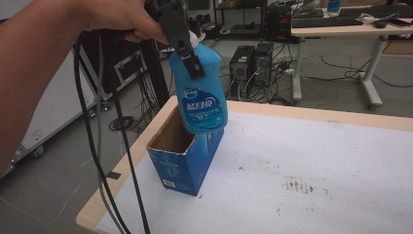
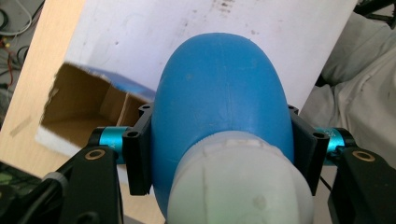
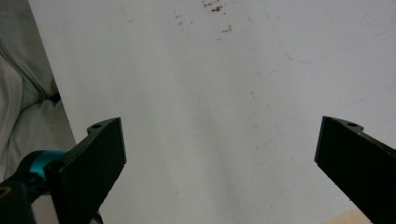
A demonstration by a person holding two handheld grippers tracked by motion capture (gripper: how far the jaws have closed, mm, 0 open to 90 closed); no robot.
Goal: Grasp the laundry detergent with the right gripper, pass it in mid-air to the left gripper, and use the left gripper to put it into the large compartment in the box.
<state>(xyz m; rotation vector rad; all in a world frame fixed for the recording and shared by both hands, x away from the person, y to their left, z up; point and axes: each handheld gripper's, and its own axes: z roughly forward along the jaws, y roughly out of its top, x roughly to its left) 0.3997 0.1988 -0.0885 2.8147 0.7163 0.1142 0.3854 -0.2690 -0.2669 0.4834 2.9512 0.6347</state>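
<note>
Our left gripper point(image 1: 187, 53) clamps the blue bottle point(image 1: 202, 92) just below its white cap, hanging it over the open blue carton point(image 1: 187, 156); our right gripper point(image 3: 219, 149) gapes wide above the table point(image 3: 224, 74). We can't read the label's white characters.

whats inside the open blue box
Bare brown cardboard walls show inside the blue box; the bottom is shadowed. The blue bottle hangs above it.
</note>
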